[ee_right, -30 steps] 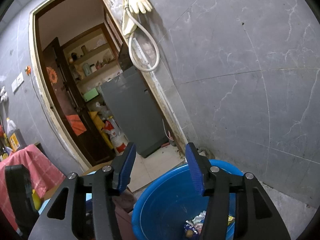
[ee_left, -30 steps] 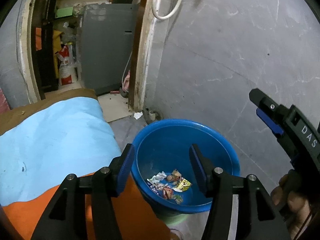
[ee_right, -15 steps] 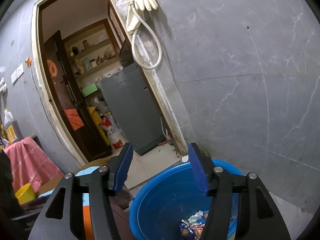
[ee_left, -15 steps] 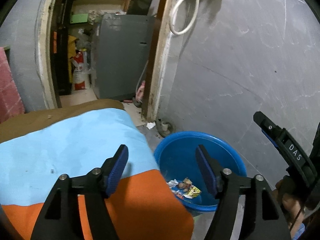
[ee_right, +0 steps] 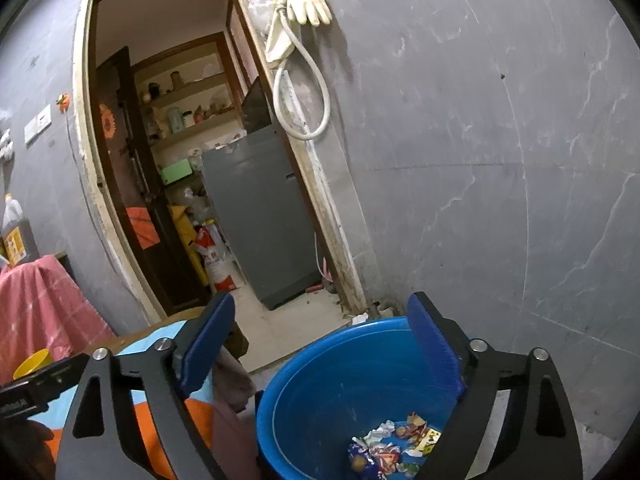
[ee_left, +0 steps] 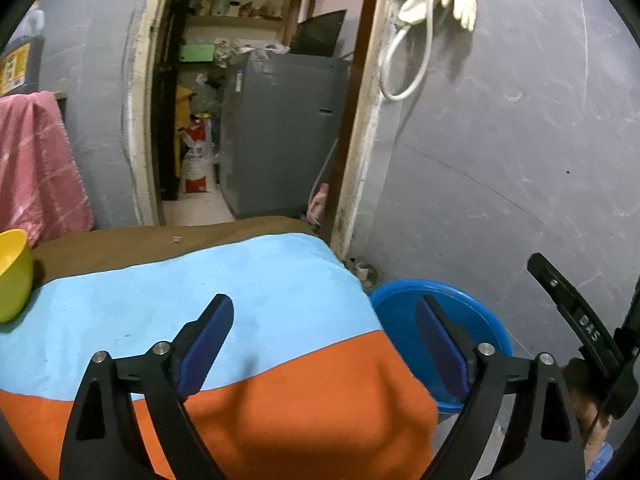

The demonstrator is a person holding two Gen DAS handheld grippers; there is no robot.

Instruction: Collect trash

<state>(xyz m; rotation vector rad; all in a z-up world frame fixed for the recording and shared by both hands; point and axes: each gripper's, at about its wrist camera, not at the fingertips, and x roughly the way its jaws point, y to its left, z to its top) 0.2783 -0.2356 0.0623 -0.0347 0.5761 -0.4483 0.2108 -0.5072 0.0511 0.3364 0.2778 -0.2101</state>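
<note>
A blue plastic tub [ee_right: 320, 392] stands on the floor against the grey wall, with several crumpled wrappers [ee_right: 390, 448] lying in its bottom. My right gripper [ee_right: 320, 344] hovers over the tub, its jaws opening wide with nothing between them. My left gripper [ee_left: 324, 340] is over the blue and orange cloth [ee_left: 192, 308] on the table, its jaws also opening and empty. In the left wrist view only part of the tub [ee_left: 472, 312] shows past the table edge, and the right gripper [ee_left: 576, 324] appears at the right edge.
A yellow bowl [ee_left: 12, 276] sits at the table's left edge. A doorway [ee_right: 192, 184] behind opens onto a grey cabinet [ee_right: 260, 220] and shelves. A white hose and glove [ee_right: 304, 20] hang on the wall. A pink cloth [ee_left: 36, 168] hangs at left.
Both grippers' jaws have spread wider. The left gripper has moved back from over the tub to above the table cloth and risen; the wrappers are no longer seen in its view.
</note>
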